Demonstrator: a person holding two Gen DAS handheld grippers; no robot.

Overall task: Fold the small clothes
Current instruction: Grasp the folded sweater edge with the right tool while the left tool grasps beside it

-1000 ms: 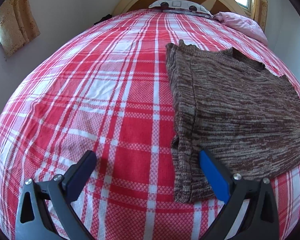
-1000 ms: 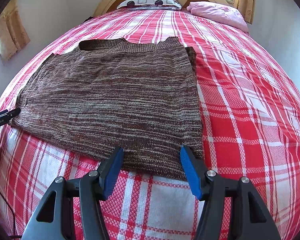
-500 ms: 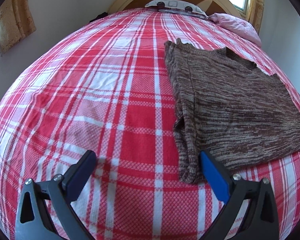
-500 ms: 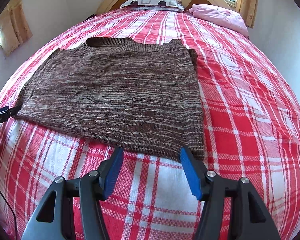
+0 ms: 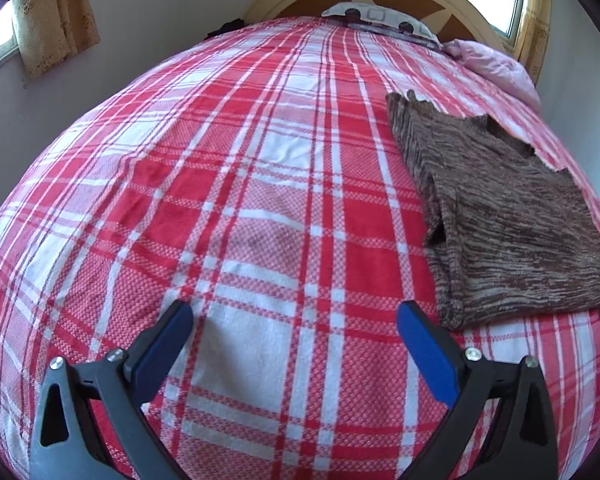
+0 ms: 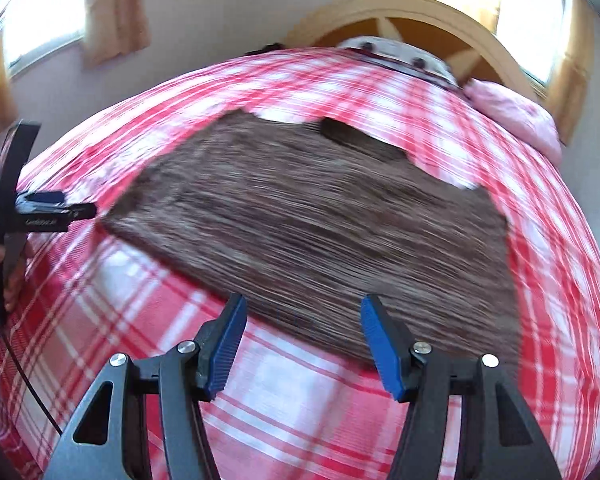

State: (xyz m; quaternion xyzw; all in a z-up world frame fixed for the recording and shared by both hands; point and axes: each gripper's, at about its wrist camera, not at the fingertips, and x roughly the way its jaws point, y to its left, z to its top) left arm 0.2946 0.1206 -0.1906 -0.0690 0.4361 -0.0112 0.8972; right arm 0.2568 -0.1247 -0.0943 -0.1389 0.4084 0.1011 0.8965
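red plaid bed point(image 5: 260, 208), brown sweater point(image 6: 320, 224) flat, neck toward headboard point(image 6: 428, 12), both tongs point(image 5: 294, 320) point(image 6: 302, 320) spread, empty

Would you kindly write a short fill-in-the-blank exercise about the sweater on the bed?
1. The brown knit sweater lies on a red and white ____ bedsheet.
2. The left gripper is ____ and holds nothing.
3. The right gripper has its jaws ____.
4. The pillow near the headboard is ____.

Answers: plaid; open; open; pink
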